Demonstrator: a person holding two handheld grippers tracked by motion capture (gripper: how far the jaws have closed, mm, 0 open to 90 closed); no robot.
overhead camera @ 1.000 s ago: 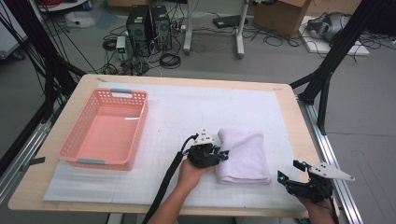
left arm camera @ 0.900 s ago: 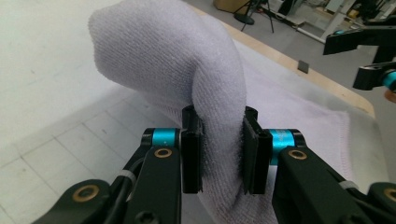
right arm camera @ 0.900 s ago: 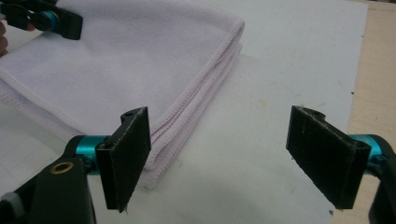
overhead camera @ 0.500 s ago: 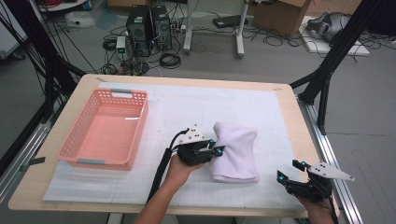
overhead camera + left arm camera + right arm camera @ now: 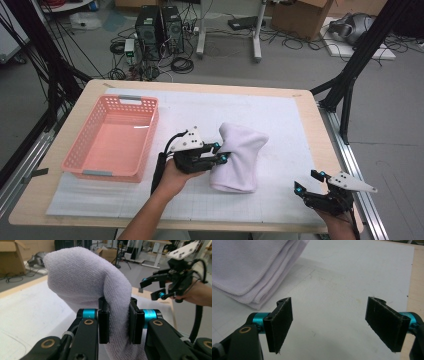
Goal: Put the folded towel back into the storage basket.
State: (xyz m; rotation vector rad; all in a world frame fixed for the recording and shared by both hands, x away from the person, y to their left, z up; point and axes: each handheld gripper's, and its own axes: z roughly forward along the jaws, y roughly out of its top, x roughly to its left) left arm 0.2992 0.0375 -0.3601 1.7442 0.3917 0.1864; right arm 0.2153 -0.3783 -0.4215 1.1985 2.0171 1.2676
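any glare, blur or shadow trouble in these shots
High view: even light, a small glare streak inside the pink basket. Left gripper view: towel weave sharp between the left gripper pads, room behind soft. Right gripper view: right gripper sharp, soft shadow under the towel's edge.

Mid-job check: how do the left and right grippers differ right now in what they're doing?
The left gripper is shut on the folded white towel, pinching a fold between its pads; the right gripper stands wide open with nothing between its jaws. The left gripper sits mid-table beside the pink basket, lifting one side of the towel; the right gripper hangs at the table's near right corner, apart from the towel. Both are hand-held with black jaws and blue fittings.
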